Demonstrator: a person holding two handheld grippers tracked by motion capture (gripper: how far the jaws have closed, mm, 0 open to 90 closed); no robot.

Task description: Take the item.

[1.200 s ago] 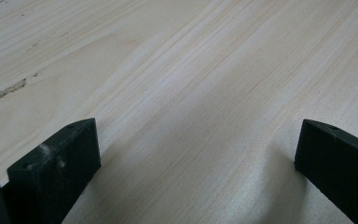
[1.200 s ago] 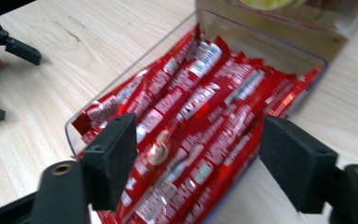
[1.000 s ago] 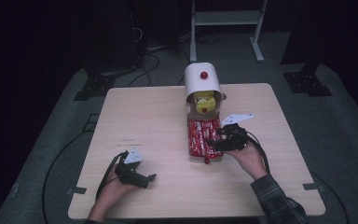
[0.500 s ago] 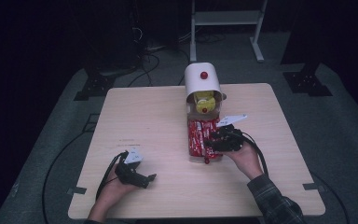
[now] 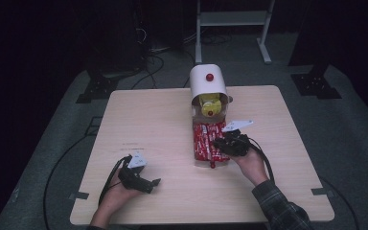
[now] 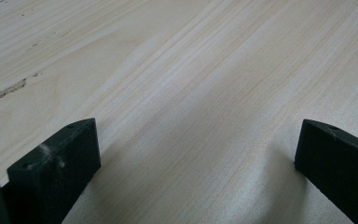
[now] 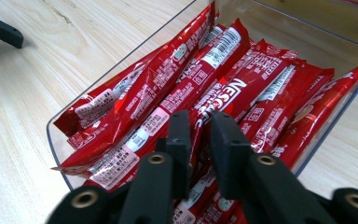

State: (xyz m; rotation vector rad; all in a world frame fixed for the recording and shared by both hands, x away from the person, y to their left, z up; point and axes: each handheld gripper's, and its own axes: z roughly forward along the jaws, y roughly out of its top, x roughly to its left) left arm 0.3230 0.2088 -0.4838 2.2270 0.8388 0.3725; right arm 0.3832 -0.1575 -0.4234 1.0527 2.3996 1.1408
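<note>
Wood lies bare under the left gripper (image 5: pixel 146 182), which sits low near the front-left of the table (image 5: pixel 143 120) in the person's left hand (image 5: pixel 120 191), its jaws spread wide with nothing between them; in the left gripper view the two black jaws stand far apart over plain grain. To its left and ahead the tabletop is open all the way to the edges. Toward the middle stands a clear plastic tray (image 5: pixel 195 143) packed with red Nescafé stick sachets (image 7: pixel 223 93), lying lengthwise and overlapping. Behind the tray, touching its far end, is a white cylindrical dispenser (image 5: pixel 207 84) with a red knob on top and something yellow in its mouth. The right gripper (image 7: pixel 196 154), held by the right hand (image 5: pixel 249 163), reaches into the near end of the tray from the right; its jaws are drawn narrow, pinching one red sachet (image 7: pixel 200 135) from the pile. Right of the tray the table is open to its edge.
</note>
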